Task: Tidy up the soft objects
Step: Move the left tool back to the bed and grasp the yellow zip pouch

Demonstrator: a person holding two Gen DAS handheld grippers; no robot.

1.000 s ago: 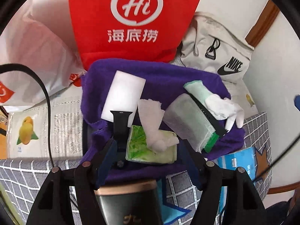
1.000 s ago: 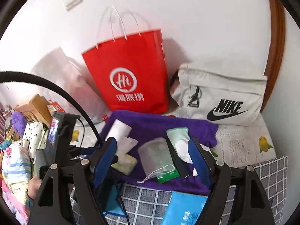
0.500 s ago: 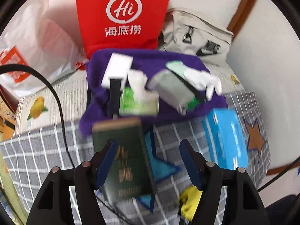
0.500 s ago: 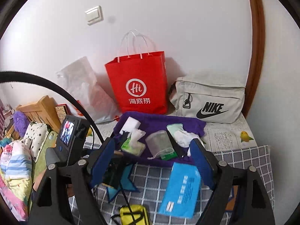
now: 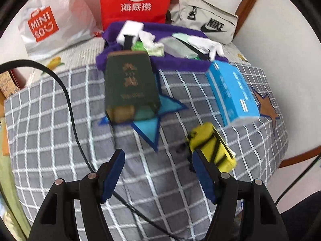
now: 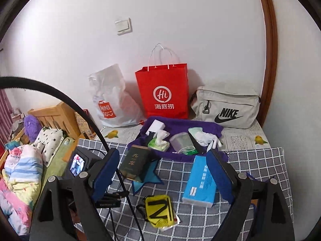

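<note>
A purple towel [image 5: 180, 63] [image 6: 200, 125] lies at the far side of the grey checked blanket [image 5: 60, 124] [image 6: 256, 164]. On it are a white block [image 6: 156, 125], a green tissue pack [image 5: 149, 49] [image 6: 158, 143], a clear pouch [image 6: 181, 140] and white gloves [image 5: 208, 45] [image 6: 206, 136]. A dark green box [image 5: 130, 84] [image 6: 135, 163], a blue box [image 5: 232, 92] [image 6: 200, 182] and a yellow pouch [image 5: 212, 146] [image 6: 159, 210] lie on the blanket. My left gripper [image 5: 158, 172] is open and empty, near the yellow pouch. My right gripper [image 6: 162, 175] is open and empty, well back.
A red paper bag [image 5: 136, 0] [image 6: 164, 94], a white Miniso bag [image 5: 50, 24] [image 6: 109, 100] and a grey Nike bag [image 5: 208, 24] [image 6: 226, 108] stand against the wall. A black cable [image 5: 70, 104] crosses the blanket. Bedding [image 6: 22, 166] is piled at left.
Both grippers pulled back from the purple towel; the left one came away from the tissue pack. The green box, blue box and yellow pouch came into view.
</note>
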